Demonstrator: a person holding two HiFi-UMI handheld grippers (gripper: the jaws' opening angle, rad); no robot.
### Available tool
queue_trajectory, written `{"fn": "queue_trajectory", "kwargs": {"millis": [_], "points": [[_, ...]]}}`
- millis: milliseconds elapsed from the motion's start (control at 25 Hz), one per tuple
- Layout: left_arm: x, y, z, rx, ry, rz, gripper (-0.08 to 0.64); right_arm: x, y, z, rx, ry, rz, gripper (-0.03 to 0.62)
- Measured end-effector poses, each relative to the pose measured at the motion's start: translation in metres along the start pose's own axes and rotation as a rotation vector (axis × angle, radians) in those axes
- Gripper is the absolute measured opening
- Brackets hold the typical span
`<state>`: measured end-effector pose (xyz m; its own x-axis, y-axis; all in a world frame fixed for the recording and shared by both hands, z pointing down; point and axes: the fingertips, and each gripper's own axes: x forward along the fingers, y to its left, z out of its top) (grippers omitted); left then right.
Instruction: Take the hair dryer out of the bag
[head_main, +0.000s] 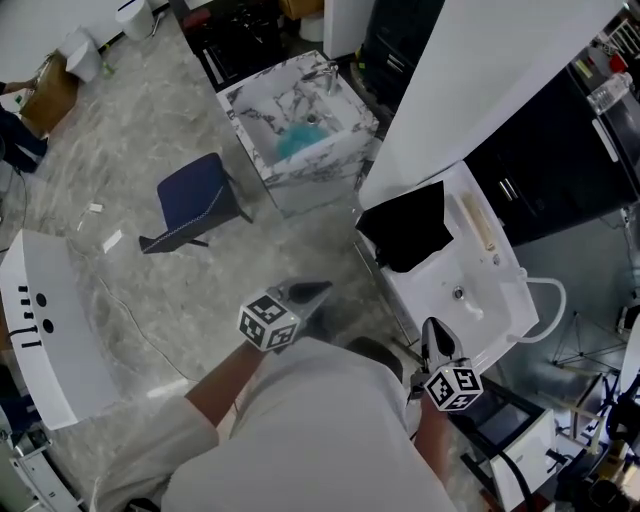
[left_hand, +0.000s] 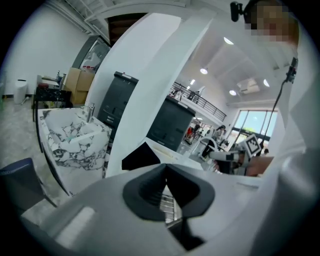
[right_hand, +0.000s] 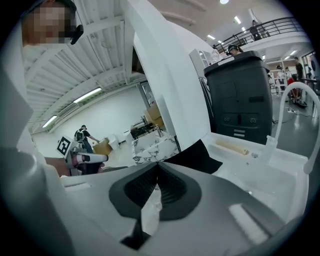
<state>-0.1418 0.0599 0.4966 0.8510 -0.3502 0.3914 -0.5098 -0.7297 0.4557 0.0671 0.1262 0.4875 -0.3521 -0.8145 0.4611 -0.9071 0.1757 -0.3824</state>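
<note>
In the head view, the black bag is seen lying on the white washbasin, right of centre. The left gripper is held at lower centre and the right gripper at lower right, both apart from the bag.

In the left gripper view, the jaws are pressed together on nothing. The bag is seen just above them, and a marble basin at the left.

In the right gripper view, the jaws are likewise closed and empty. The bag lies beyond them at centre. No hair dryer can be made out.
</note>
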Motion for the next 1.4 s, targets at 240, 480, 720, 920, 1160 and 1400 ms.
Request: {"fn": "queue_trajectory", "kwargs": {"millis": [240,480,720,920,1160,1400], "points": [[0.016,0.022,0.008,-0.01,0.021,-0.031,0.002,0.033,0.001,0.009,0.008,0.017,-0.01,0.005],[0.042,0.026,0.014,-0.03,0.027,-0.028,0.002,0.056,-0.015,0.027,-0.026,0.04,0.024,0.005],[0.062,0.036,0.028,-0.059,0.003,0.034,0.002,0.086,-0.04,0.029,-0.044,0.122,0.098,0.006],[0.078,0.047,0.029,-0.088,0.003,0.083,0.002,0.128,-0.056,0.012,-0.091,0.221,0.16,0.048],[0.091,0.052,0.022,-0.13,0.017,0.149,0.002,0.179,-0.065,-0.017,-0.177,0.34,0.242,0.083],[0.094,0.055,0.01,-0.174,0.026,0.215,0.002,0.233,-0.063,-0.053,-0.482,0.469,0.273,0.175]]}}
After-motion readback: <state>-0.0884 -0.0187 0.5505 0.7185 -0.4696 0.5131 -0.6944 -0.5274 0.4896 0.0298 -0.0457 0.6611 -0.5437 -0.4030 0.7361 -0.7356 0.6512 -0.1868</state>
